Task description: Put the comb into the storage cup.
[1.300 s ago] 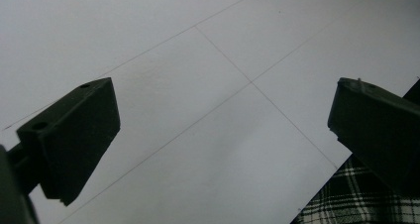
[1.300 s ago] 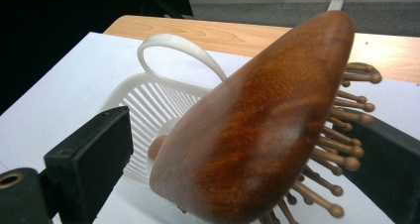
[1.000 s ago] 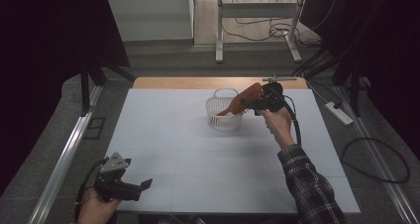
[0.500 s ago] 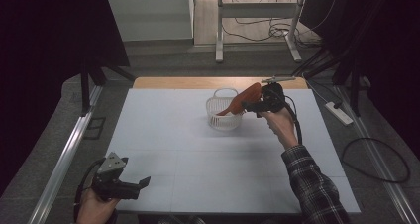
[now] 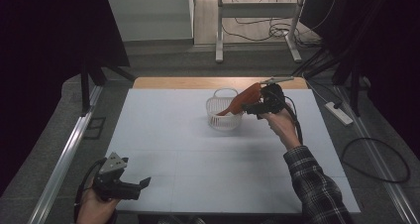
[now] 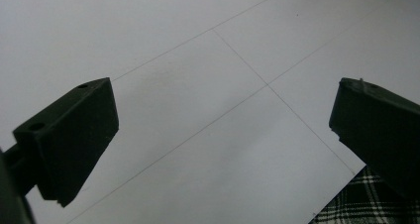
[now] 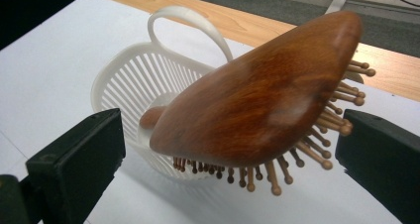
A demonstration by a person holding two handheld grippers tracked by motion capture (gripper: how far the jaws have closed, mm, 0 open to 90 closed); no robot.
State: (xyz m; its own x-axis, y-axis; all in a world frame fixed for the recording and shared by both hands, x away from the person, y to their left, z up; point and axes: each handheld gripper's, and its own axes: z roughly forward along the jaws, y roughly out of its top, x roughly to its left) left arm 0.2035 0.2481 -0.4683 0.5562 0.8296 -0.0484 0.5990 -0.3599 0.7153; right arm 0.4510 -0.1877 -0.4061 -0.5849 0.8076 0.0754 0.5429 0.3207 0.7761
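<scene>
Wooden hairbrush [image 7: 257, 92] lies between the right tongs [image 7: 225, 157] — jaws spread wide, having just been opening, pads clear of it. Its long axis slopes away from them, handle end down inside the white basket [image 7: 124, 70], head up, bristles facing down. Left tongs [image 6: 223, 135] open over bare bench [image 6: 198, 50].

The right claw [image 5: 251, 104] has just been opening: its jaws now stand wide on either side of the wooden hairbrush [image 7: 262, 105], and in the right gripper view the left jaw is clearly apart from it while the bristle tips lie just beside the right jaw. The hairbrush, clamped a second ago, now leans with its handle end down inside the white basket [image 5: 224, 116], its head propped over the rim.
</scene>
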